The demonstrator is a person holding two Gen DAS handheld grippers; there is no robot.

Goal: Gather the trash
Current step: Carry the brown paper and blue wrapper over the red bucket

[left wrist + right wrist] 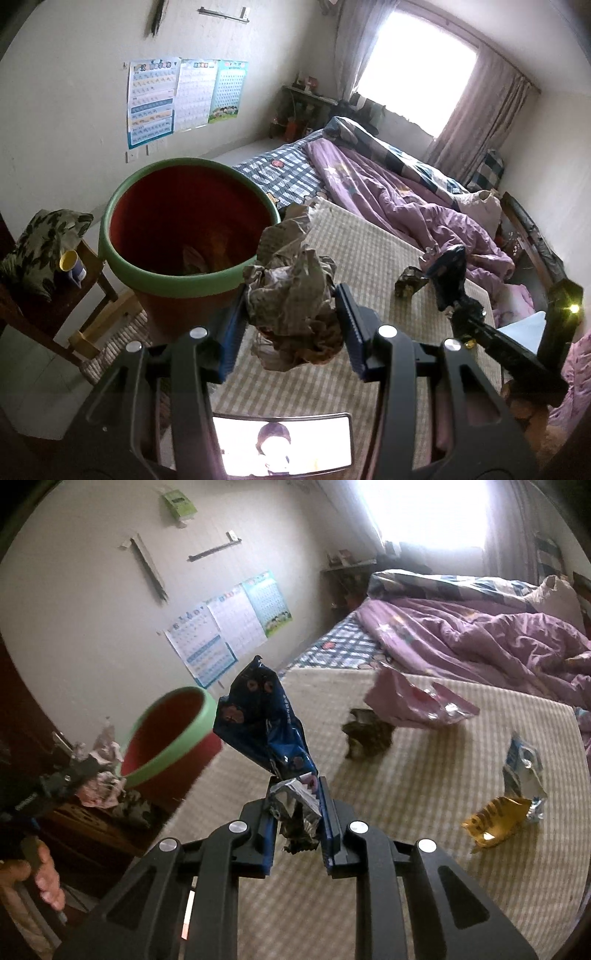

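Both sets of fingers pinch trash: left crumpled paper (295,295), right blue wrapper (266,723).

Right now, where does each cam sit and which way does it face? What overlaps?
Left wrist: on the left gripper, looking along its fingers over the mat toward the bin and bed; it clamps crumpled paper; the right gripper shows at right.
Right wrist: on the right gripper, facing the poster wall and bin; it clamps a blue wrapper; the person's hand and the left gripper show at left.
Shared: bin, mat, purple duvet, posters, window.
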